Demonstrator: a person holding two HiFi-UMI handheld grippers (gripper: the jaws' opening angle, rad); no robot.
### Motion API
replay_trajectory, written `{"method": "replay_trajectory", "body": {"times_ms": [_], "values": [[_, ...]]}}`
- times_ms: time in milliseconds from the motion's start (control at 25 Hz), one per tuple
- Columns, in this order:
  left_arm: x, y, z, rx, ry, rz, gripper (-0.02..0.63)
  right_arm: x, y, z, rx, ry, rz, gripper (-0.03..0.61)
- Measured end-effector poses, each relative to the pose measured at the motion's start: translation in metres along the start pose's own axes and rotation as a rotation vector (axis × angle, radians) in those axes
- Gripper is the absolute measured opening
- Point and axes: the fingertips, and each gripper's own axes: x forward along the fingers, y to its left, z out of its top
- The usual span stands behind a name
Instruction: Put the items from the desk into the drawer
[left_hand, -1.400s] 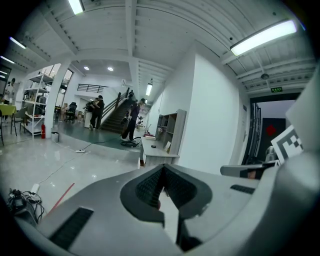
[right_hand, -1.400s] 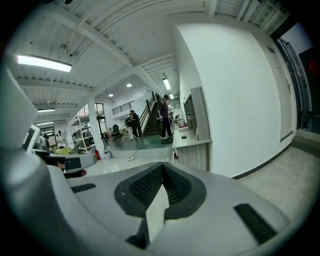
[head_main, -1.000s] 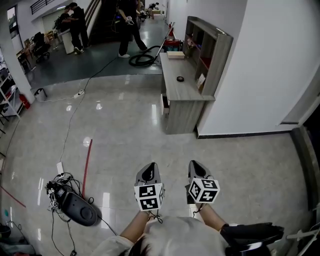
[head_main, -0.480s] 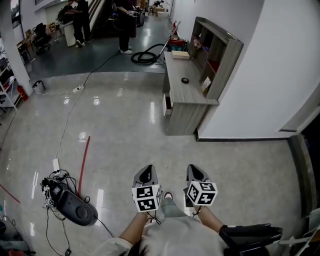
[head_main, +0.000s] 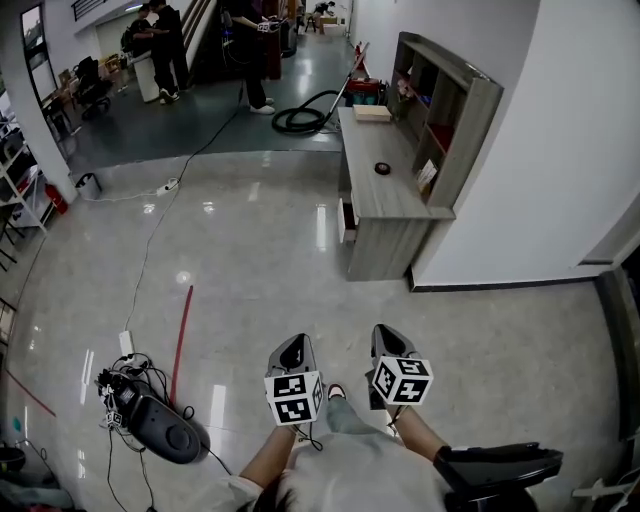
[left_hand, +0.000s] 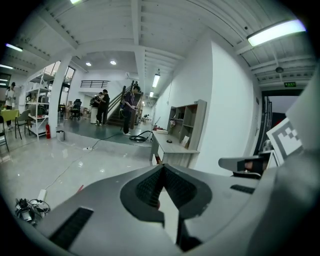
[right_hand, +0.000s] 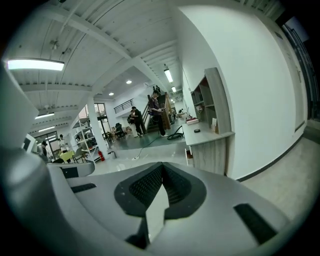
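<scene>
A grey wooden desk (head_main: 385, 195) with a shelf unit (head_main: 455, 110) stands against the white wall, far ahead of me. On its top lie a small dark round item (head_main: 382, 168), a white card (head_main: 427, 177) and a flat box (head_main: 372, 113) at the far end. A drawer (head_main: 347, 220) in the desk's left side is slightly open. My left gripper (head_main: 296, 346) and right gripper (head_main: 388, 336) are held low over the floor, side by side, both shut with nothing in them. The desk also shows in the left gripper view (left_hand: 170, 148) and the right gripper view (right_hand: 206, 136).
A black device with tangled cables (head_main: 158, 428) lies on the glossy floor at the left, by a red floor line (head_main: 182, 330) and a power strip (head_main: 125, 343). A black hose (head_main: 305, 120) is coiled beyond the desk. People (head_main: 250, 45) stand at the back.
The view has shifted a little as the person walks; the desk sits slightly further right in the frame. Both grippers stay shut and side by side.
</scene>
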Motion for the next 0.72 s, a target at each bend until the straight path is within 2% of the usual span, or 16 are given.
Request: {"method": "replay_trajectory", "body": {"times_ms": [320, 720], "values": [[0.065, 0.006, 0.041, 0.022, -0.005, -0.002, 0.003, 0.064, -0.025, 0.028, 0.020, 0.012, 0.002, -0.002], [0.142, 0.010, 0.065, 0.019, 0.022, 0.006, 0.003, 0.131, -0.056, 0.055, -0.005, 0.057, 0.007, -0.002]]}}
